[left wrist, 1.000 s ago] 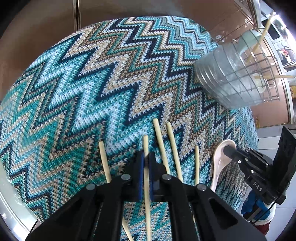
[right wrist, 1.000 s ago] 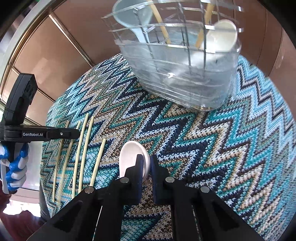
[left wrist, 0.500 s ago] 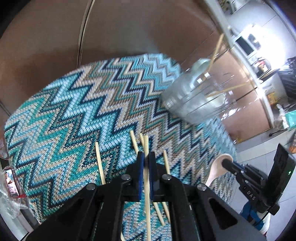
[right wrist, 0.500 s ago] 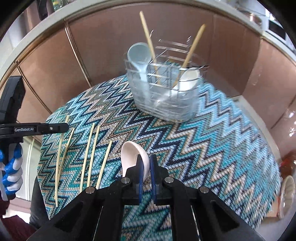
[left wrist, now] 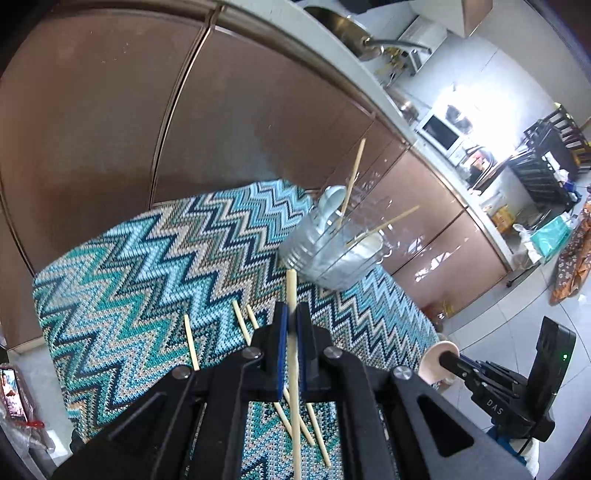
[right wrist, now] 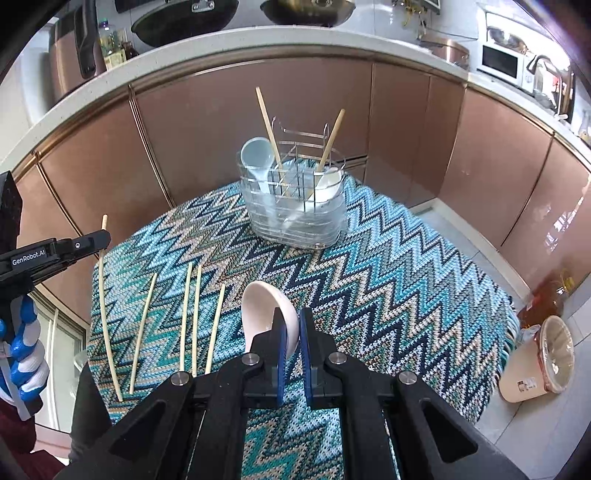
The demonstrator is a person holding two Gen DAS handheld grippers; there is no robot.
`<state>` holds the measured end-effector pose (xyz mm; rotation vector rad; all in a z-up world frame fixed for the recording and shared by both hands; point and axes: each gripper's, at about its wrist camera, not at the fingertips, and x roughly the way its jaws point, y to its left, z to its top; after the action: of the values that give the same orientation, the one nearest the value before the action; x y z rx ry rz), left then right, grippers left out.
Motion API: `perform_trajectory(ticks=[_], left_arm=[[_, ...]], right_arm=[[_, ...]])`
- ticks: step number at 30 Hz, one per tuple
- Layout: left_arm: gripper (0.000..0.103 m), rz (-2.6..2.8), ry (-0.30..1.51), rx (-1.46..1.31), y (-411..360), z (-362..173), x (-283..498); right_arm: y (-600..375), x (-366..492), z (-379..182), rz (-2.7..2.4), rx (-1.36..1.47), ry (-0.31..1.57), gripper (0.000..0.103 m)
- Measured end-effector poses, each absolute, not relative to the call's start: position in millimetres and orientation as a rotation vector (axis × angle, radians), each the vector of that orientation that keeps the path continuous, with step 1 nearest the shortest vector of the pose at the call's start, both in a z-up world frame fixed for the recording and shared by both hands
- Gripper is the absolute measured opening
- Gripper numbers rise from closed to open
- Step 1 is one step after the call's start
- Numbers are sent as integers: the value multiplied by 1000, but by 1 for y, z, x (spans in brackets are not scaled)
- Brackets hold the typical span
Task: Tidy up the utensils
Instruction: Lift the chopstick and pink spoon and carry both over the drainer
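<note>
step: carrying to holder, upper centre | left gripper clamped on chopstick; right gripper clamped on spoon | next: drop each upright inside

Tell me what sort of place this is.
A home kitchen, most likely: a microwave on the counter, pans above it, and a utensil caddy on a zigzag cloth.

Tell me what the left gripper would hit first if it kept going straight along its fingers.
Probably the wire utensil caddy: the left gripper, shut on a chopstick, points roughly at its near wall. Depth is unclear, so it might pass just left of it.
</note>
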<state>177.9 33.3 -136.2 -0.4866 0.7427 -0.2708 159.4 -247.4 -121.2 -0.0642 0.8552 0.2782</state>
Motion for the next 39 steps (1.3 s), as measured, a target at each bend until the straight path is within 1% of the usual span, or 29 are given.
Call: perform_trajectory(ticks=[9,21,27,34,39], left_arm=[[4,-272,647,-475,37,-113,167],[4,-284,519,-441,31,-74,180],[4,-317,452,-443,25,-50,199],[4,-382,334,-472,23,-15,230],[4,-397,265,-462,6,3,259]], right_arm=[[-249,147,-94,240,-55,775,7],[-254,162,-59,228,-39,661,7],[-261,181,-40,214,-39,598,7],[-268,208,-22,173,-55,520,7],[-269,231,-14,151,-71,458,7]])
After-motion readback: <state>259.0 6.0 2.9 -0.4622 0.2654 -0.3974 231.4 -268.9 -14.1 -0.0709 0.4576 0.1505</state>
